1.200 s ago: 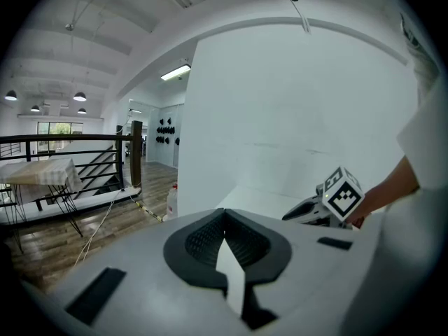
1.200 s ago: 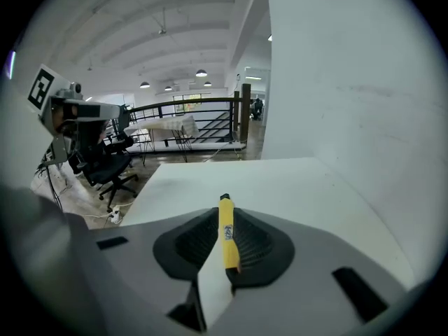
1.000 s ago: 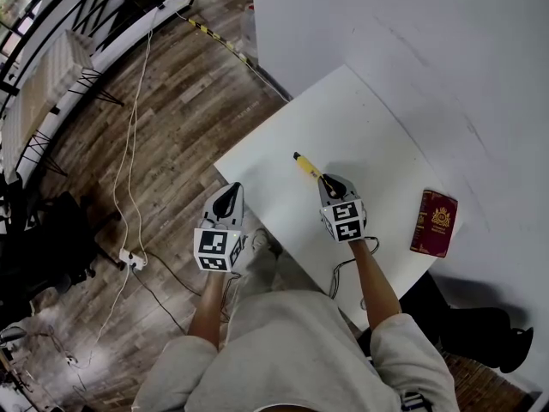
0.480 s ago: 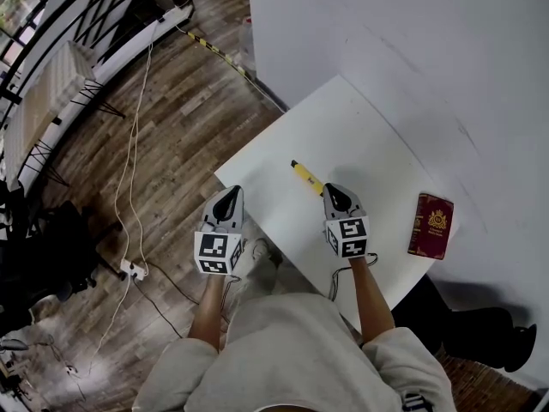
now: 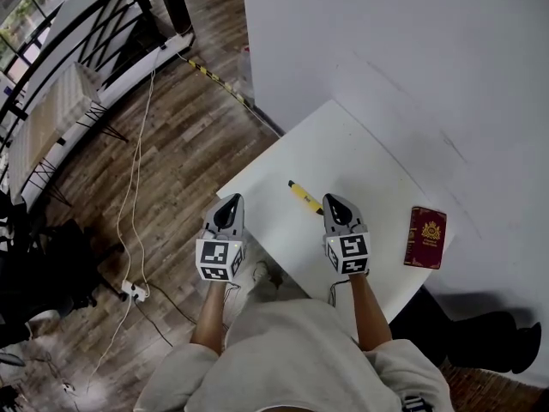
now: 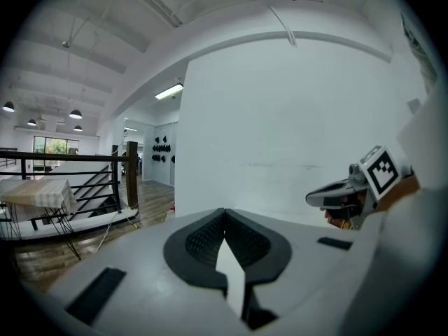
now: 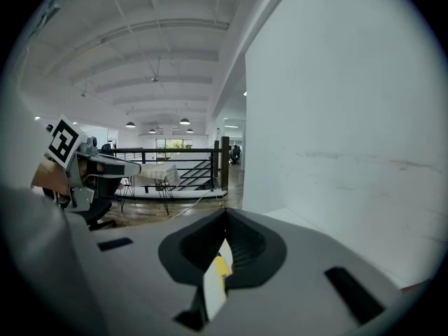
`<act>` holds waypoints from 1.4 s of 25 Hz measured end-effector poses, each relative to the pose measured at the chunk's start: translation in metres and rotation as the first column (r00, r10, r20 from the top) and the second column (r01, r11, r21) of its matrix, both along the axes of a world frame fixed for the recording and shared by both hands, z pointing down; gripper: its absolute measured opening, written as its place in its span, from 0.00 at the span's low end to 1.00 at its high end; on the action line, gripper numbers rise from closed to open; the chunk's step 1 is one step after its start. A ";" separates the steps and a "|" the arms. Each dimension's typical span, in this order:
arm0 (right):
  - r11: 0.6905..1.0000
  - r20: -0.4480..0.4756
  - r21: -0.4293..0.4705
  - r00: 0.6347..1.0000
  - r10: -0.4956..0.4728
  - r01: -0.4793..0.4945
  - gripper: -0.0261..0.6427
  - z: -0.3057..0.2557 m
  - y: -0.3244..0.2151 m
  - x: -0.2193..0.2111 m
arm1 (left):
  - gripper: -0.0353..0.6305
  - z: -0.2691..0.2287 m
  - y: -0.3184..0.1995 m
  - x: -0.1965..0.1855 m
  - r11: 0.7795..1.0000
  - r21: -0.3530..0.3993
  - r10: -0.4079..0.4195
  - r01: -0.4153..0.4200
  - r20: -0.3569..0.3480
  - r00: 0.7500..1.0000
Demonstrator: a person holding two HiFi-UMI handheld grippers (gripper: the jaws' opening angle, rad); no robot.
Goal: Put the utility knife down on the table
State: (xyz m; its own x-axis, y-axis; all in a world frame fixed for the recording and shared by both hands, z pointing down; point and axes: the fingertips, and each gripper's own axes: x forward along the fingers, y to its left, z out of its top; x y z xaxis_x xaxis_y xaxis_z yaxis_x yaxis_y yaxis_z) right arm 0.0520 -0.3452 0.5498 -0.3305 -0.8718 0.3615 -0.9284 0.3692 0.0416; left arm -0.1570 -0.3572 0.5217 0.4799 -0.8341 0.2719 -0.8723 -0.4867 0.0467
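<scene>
Directly below the camera, the person's grey shirt fills the bottom of the head view, with both bare forearms reaching toward twelve o'clock. The left gripper hangs over the wooden floor, just off the table's nine o'clock edge. Its own view shows the two pads pressed tip to tip with nothing between them. The right gripper is over the white table. Its claw is likewise closed tight and empty, the pad tips meeting in its own view.

The yellow utility knife lies flat on the table, free of the pads. It sits just at the right gripper's nose and stretches away toward ten o'clock, dark tip farthest out. A strip of its yellow shows through the slot behind the closed tips in the right gripper view.

At three o'clock from that gripper, well apart, a red book rests near the table's edge. Beyond the table rises a plain white wall. Out toward ten o'clock, a white cable trails across the floor to a black railing.
</scene>
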 end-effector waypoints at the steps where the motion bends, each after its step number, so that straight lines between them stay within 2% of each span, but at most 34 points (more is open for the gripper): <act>1: 1.000 0.004 0.018 1.000 0.002 -0.002 0.04 -0.007 0.001 0.001 | 0.06 -0.004 0.000 0.001 1.000 0.008 0.000 0.000 -0.002 1.000; 8: 0.993 0.014 0.117 1.000 0.017 -0.019 0.04 -0.050 0.006 0.004 | 0.06 -0.024 0.004 0.000 0.999 0.053 -0.003 0.004 -0.012 1.000; 15: 0.985 0.027 0.169 0.999 0.033 -0.037 0.03 -0.071 0.011 0.005 | 0.06 -0.040 0.010 -0.006 0.996 0.090 -0.017 0.020 -0.026 1.000; 35: 0.985 0.031 0.167 0.999 0.038 -0.043 0.03 -0.071 0.023 0.005 | 0.06 -0.052 0.017 -0.008 0.993 0.116 -0.017 0.020 -0.028 0.999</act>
